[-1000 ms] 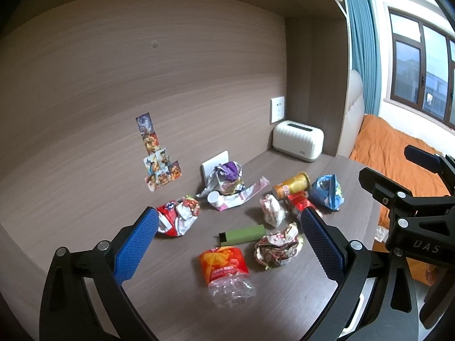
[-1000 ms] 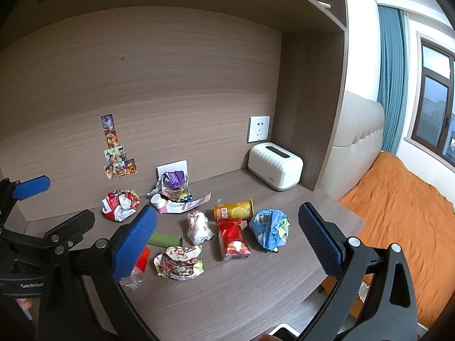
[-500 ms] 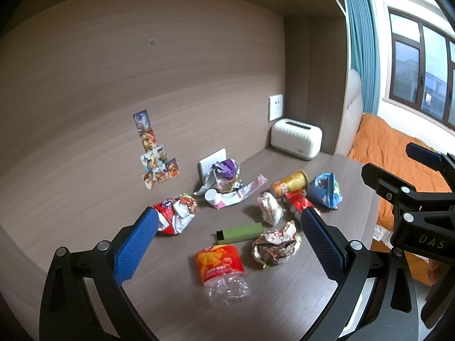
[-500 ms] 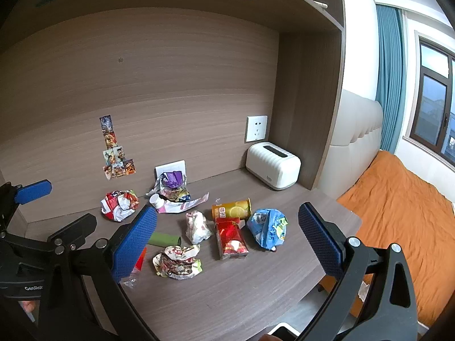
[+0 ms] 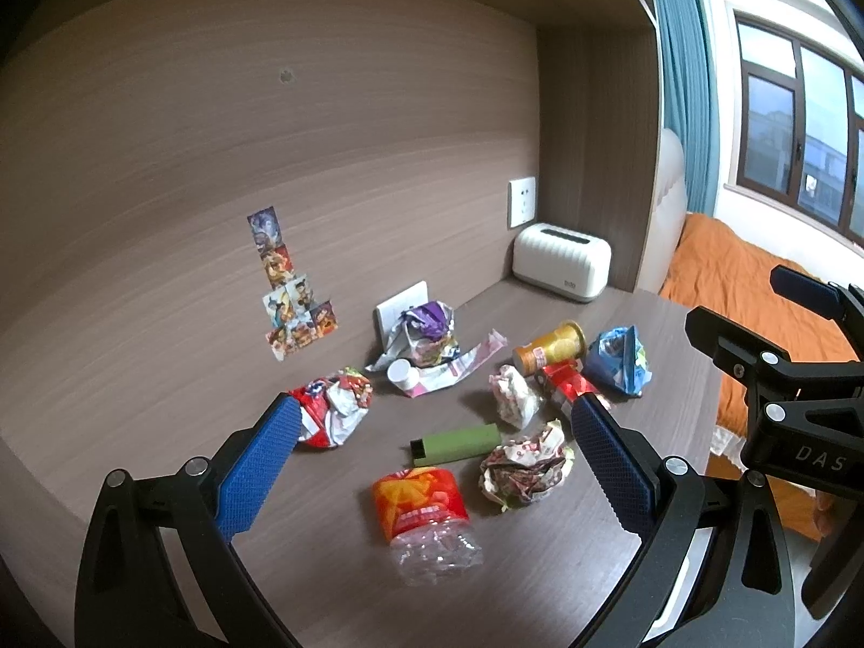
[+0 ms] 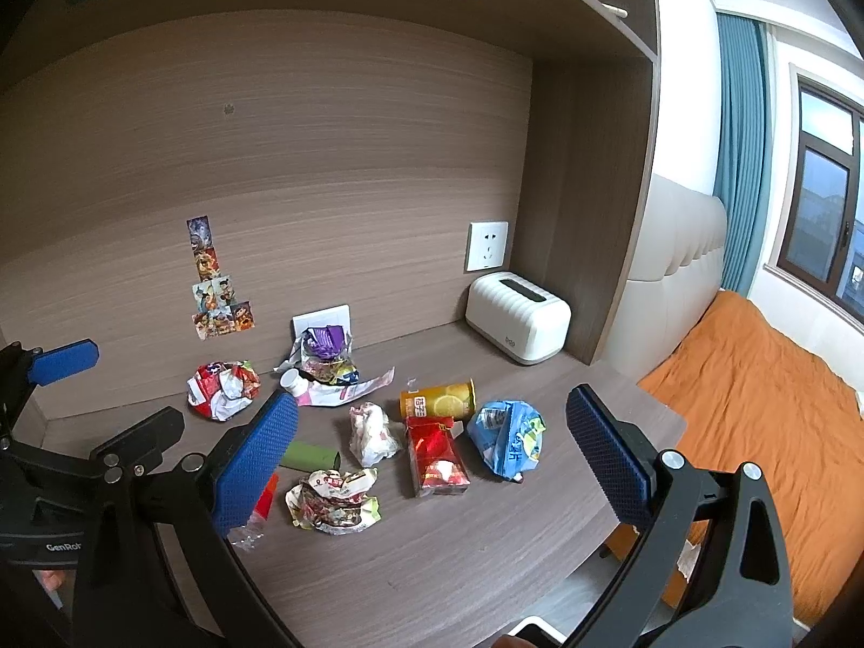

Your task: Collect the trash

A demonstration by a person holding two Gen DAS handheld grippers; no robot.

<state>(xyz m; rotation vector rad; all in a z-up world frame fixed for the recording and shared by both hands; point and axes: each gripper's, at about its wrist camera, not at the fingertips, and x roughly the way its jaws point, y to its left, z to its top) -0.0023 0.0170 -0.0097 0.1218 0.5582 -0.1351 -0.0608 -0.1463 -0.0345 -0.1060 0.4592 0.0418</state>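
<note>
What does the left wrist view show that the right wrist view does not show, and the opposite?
Only the left wrist view shows the whole crushed plastic bottle with its red label; in the right wrist view the right gripper hides most of it. Only the right wrist view shows the lemon picture on the yellow can and the full top of the red packet. Both views show the green tube, the blue bag, the white appliance and the desk. The left gripper and the right gripper are open and empty.

bedroom: bed (image 6: pixel 756 394) beside desk (image 6: pixel 432 567)
</note>
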